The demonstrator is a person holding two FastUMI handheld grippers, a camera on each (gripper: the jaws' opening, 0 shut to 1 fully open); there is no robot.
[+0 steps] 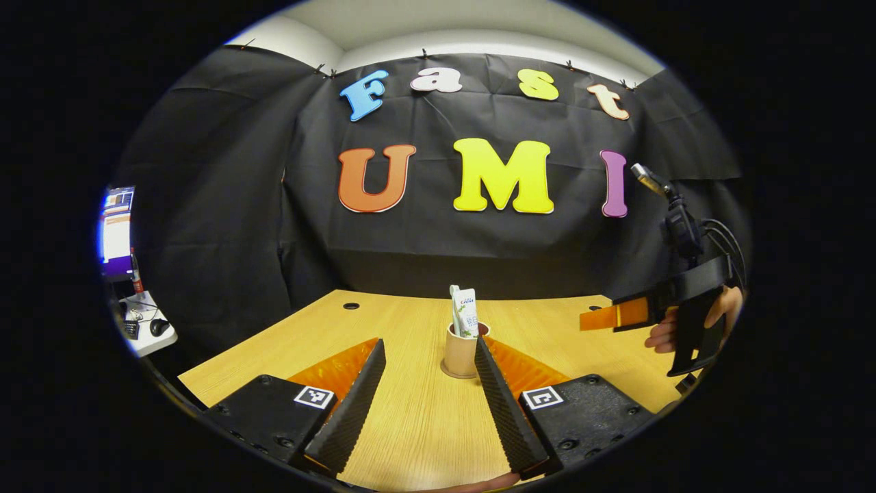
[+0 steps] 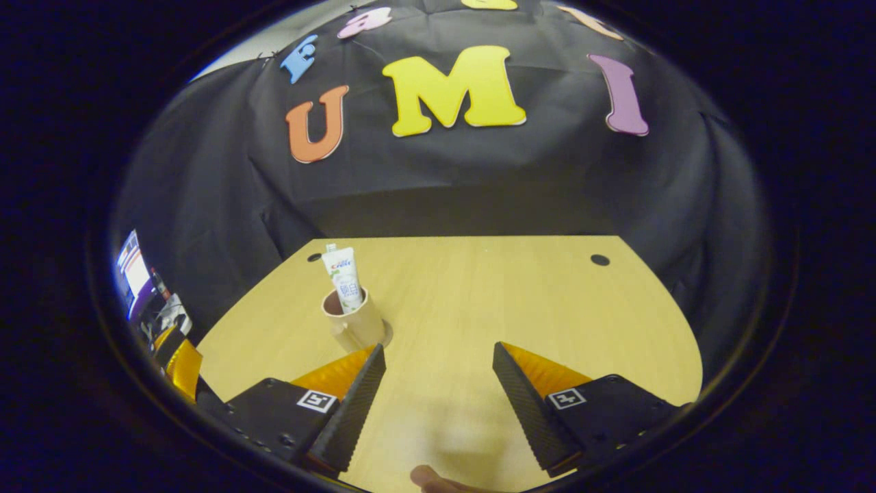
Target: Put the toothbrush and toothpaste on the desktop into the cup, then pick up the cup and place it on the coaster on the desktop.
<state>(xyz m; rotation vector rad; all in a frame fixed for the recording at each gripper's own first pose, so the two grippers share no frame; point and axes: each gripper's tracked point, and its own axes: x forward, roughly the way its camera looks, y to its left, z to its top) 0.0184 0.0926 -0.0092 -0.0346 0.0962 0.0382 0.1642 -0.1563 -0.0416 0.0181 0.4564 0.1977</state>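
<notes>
In the left gripper view, your left gripper [image 1: 430, 349] hangs over the desktop [image 1: 417, 418] with its fingers spread wide and nothing between them. Straight ahead, the cup [image 1: 460, 355] stands upright on the coaster [image 1: 452, 374], with the toothpaste [image 1: 467, 313] and the toothbrush [image 1: 454, 309] poking up out of it. Off to the side, your hand [image 1: 691, 322] holds the right gripper [image 1: 594, 319] above the desktop — well apart from the cup.

In the right gripper view, your right gripper's fingers are parted too, gripping nothing; the cup sits ahead and to the left — toothpaste leaning inside, coaster edge peeking from under it
</notes>
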